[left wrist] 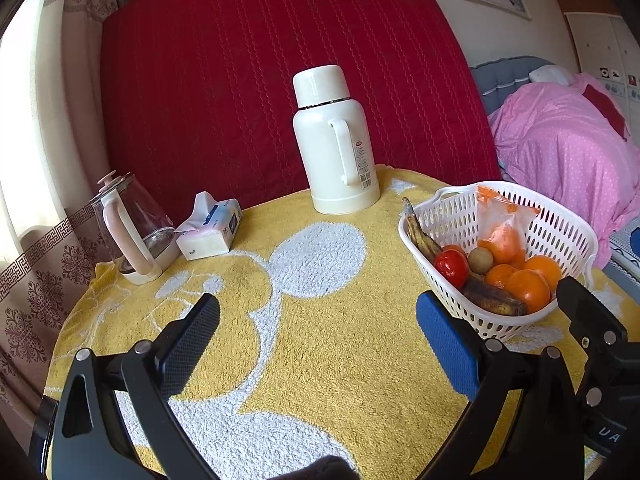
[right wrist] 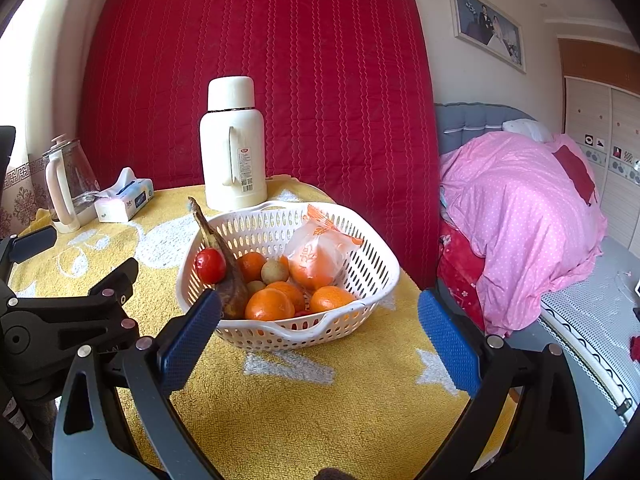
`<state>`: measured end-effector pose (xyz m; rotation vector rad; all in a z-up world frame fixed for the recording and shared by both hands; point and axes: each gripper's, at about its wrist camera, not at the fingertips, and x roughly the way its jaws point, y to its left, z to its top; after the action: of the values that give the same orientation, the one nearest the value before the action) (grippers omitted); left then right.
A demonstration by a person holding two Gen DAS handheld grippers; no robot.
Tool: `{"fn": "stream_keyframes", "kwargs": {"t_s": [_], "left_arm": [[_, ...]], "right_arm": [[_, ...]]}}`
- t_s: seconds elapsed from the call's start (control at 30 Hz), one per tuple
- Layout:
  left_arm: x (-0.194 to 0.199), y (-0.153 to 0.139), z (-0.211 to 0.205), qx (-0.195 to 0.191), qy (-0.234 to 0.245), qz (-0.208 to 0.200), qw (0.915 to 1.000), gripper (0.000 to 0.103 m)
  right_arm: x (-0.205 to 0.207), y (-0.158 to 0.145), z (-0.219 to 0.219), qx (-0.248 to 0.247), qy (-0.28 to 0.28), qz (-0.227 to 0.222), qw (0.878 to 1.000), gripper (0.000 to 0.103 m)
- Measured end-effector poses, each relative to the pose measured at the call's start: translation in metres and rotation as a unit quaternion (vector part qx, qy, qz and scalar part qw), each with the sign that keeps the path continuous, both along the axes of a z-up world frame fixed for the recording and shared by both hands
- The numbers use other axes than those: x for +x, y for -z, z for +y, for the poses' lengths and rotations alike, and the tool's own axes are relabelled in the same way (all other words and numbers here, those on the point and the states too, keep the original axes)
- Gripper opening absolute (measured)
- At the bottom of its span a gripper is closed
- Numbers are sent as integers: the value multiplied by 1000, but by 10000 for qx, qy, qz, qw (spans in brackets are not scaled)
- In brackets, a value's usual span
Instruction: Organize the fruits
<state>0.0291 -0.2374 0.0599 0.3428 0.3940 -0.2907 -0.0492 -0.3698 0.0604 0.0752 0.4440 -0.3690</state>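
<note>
A white slotted basket stands on the yellow towel-covered table, also in the left wrist view. It holds several oranges, a red tomato, a browned banana, small brown round fruits and a bagged orange. My right gripper is open and empty, just in front of the basket's near rim. My left gripper is open and empty over the towel, left of the basket. The right gripper's black frame shows beside the basket.
A white thermos stands at the table's back. A glass kettle and a tissue pack sit at the back left. A red quilted mattress leans behind the table. A bed with pink bedding is on the right.
</note>
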Motion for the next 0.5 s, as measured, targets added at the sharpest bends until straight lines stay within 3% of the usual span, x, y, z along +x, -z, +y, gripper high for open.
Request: {"fn": "stream_keyframes", "kwargs": {"t_s": [0.5], "left_arm": [[4,-2,8,-63,-40,288,9996,98]], "right_arm": [[1,4,-2,27,11,38,10000,100]]}}
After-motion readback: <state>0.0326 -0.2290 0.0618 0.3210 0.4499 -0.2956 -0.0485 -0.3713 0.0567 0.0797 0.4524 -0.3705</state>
